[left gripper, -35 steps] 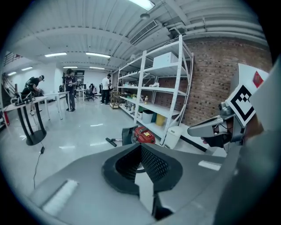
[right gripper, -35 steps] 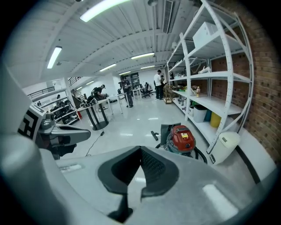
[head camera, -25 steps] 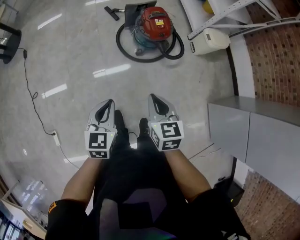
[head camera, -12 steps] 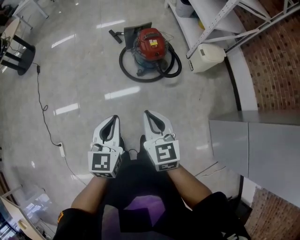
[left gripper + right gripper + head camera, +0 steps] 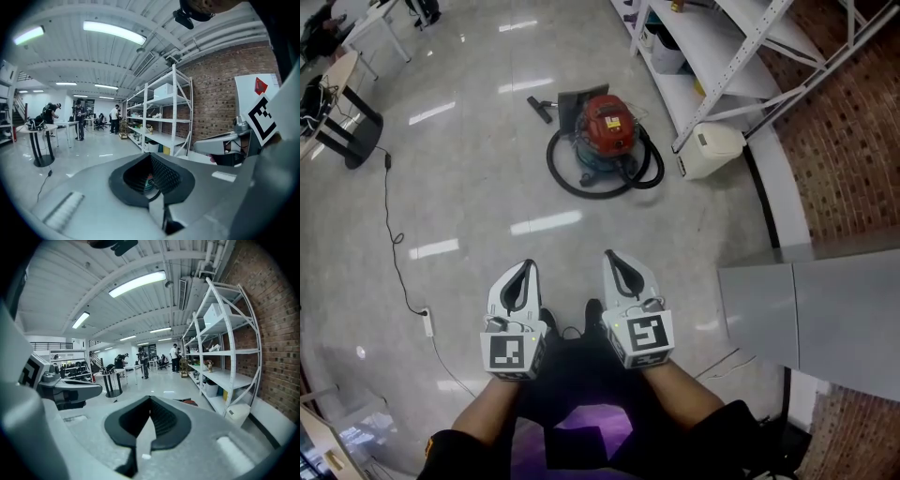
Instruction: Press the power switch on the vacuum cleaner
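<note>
The red vacuum cleaner (image 5: 607, 127) stands on the floor well ahead of me, with its black hose (image 5: 572, 178) looped round it and a nozzle lying behind. My left gripper (image 5: 520, 273) and right gripper (image 5: 618, 261) are held side by side low in the head view, far short of the vacuum, both shut with nothing between the jaws. In the left gripper view a sliver of the vacuum (image 5: 148, 180) shows through the hollow of the shut left gripper (image 5: 150, 155). The red top of the vacuum (image 5: 190, 402) peeks over the shut right gripper (image 5: 150, 399).
White metal shelving (image 5: 722, 37) runs along the right, with a white appliance (image 5: 710, 150) at its foot beside the vacuum. A grey cabinet (image 5: 811, 309) stands at my right. A black cable with a power strip (image 5: 427, 322) crosses the floor at left. A black-legged table (image 5: 347, 136) is far left.
The head view has swung forward: the vacuum and both grippers sit lower in the picture and more shelving shows. The grippers stay shut, side by side.
</note>
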Tool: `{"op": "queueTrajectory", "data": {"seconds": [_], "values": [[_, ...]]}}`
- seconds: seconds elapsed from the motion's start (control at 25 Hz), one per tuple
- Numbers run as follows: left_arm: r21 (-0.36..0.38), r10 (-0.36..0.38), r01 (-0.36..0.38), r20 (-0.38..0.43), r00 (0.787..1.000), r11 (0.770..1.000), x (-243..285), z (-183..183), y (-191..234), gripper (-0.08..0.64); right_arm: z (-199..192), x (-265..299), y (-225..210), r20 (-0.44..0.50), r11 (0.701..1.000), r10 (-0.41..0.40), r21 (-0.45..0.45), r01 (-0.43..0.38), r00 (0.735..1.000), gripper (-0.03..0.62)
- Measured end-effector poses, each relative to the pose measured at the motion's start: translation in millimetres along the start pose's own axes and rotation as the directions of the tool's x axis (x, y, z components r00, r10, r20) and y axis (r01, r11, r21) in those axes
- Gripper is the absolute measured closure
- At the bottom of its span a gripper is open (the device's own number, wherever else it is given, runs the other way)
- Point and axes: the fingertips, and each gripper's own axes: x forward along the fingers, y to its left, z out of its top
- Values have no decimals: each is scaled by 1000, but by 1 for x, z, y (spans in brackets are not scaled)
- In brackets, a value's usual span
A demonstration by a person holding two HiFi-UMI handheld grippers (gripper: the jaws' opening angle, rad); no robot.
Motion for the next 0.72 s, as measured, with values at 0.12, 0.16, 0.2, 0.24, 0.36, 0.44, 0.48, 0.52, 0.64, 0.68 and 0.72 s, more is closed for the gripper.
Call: {"op": "queueTrajectory", "data": {"seconds": [0.12, 0.16, 0.2, 0.24, 0.36, 0.44, 0.48, 0.52, 0.64, 0.68, 0.72], "values": [[-24, 3, -4, -14, 1000, 1000, -8, -6, 15, 545, -1, -3, 14, -5, 1000, -8, -10, 8, 1000, 600], [-25, 6, -7, -16, 1000, 1000, -10, -8, 20, 545, -1, -3, 20, -9, 1000, -14, -12, 14, 1000, 600], [-27, 9, -10, -18, 1000, 1000, -12, -9, 24, 545, 0, -3, 25, -12, 1000, -18, -13, 18, 1000, 600], [-27, 12, -12, -18, 1000, 1000, -14, -9, 28, 545, 1, -3, 32, -12, 1000, -17, -10, 17, 1000, 601], [-22, 11, -11, -1, 1000, 1000, -18, -5, 38, 545, 4, 0, 47, -5, 1000, -7, 7, 7, 1000, 601], [-26, 2, -2, 1, 1000, 1000, -21, -5, 42, 545, 3, 1, 53, -7, 1000, -15, 10, 15, 1000, 601], [-25, -3, 3, 0, 1000, 1000, -22, -5, 43, 545, 1, 0, 53, -7, 1000, -29, 0, 29, 1000, 601], [-20, -6, 6, 1, 1000, 1000, -23, -6, 43, 545, 1, 0, 53, -3, 999, -44, -11, 44, 999, 601], [-9, -12, 12, 9, 1000, 1000, -26, -7, 44, 545, 9, -1, 55, 3, 998, -66, -4, 66, 998, 601], [-11, -17, 17, 10, 1000, 1000, -27, -6, 44, 545, 9, 0, 56, 4, 998, -64, 1, 64, 998, 601], [-11, -22, 22, 11, 1000, 1000, -27, -5, 44, 545, 8, -1, 57, 4, 998, -67, -1, 67, 998, 601]]}}
